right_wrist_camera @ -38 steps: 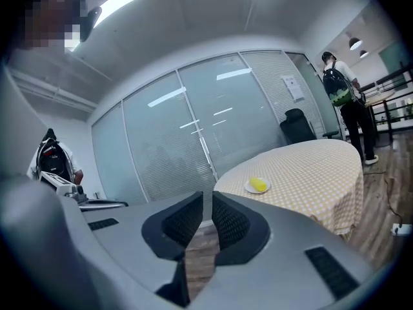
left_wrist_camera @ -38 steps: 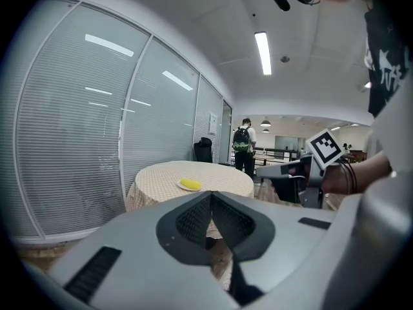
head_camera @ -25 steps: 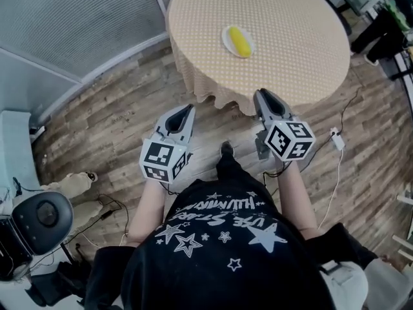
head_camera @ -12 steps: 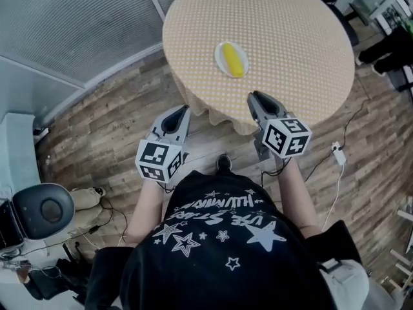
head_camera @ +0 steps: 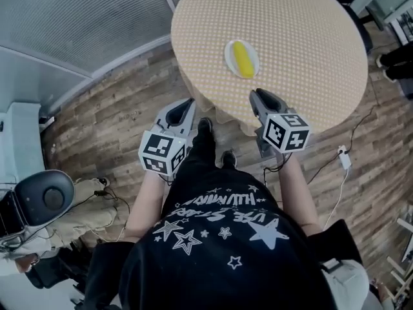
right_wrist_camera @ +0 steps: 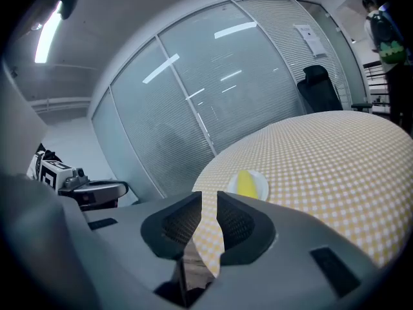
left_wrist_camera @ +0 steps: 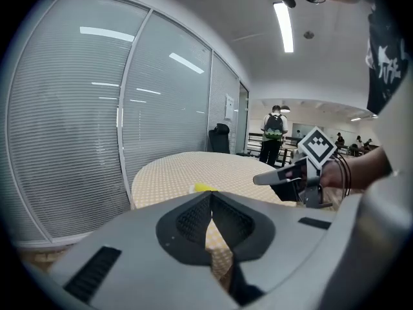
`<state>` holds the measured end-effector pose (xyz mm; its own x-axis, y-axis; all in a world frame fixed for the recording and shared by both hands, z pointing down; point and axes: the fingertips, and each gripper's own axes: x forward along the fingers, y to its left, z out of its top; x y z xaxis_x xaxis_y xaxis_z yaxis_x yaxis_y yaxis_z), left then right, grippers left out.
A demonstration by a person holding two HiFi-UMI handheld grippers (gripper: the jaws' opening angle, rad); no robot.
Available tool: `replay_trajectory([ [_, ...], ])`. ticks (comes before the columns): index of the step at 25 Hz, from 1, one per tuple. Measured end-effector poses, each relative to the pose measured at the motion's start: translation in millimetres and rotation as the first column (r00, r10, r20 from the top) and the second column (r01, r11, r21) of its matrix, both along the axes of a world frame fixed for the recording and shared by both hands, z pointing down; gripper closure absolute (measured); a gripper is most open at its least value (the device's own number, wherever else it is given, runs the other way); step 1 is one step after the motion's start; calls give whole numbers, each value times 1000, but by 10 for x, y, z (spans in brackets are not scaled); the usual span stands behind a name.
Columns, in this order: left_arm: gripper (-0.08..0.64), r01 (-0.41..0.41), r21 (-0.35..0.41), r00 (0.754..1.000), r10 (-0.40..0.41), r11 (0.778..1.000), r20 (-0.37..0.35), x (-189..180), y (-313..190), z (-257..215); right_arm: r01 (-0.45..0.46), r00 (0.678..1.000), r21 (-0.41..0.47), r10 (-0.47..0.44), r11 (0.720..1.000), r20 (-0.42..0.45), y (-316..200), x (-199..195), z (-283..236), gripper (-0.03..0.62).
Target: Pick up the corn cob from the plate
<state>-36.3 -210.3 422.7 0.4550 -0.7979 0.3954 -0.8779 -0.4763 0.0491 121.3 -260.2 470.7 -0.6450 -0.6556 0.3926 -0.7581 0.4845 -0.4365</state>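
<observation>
Both left gripper and right gripper hang short of corn cob.

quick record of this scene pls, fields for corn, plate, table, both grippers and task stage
corn cob: yellow, lying on the plate, nothing touching it
plate: white, on the table, toward the person's side
table: round, yellow checked cloth
left gripper: jaws together, empty, short of the table's near edge
right gripper: jaws together, empty, at the table's near edge, short of the plate
task stage: corn not yet picked up
</observation>
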Motion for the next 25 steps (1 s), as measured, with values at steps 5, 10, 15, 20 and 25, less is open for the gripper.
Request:
replay_trajectory([
  [5, 552, -45, -31, 999, 44, 999, -24, 9, -357, 189, -26, 999, -25, 25, 999, -43, -155, -21, 89, 501],
  [10, 552, -110, -38, 994, 110, 993, -3, 169, -697, 270, -62, 995, -55, 57, 997, -84, -286, 119, 164, 459],
  [15, 552, -169, -67, 985, 166, 983, -43, -115, -1356, 415, -62, 986, -84, 48, 995, -162, -841, -215, 317, 438],
  [20, 552, -198, -71, 979, 193, 978, -68, -110, -1638, 467, -52, 967, -134, 17, 990, -254, -1049, -235, 488, 347],
  [25, 552, -229, -90, 971, 221, 969, -97, -204, -1929, 553, -46, 944, -204, -25, 978, -329, -1296, -339, 699, 322],
])
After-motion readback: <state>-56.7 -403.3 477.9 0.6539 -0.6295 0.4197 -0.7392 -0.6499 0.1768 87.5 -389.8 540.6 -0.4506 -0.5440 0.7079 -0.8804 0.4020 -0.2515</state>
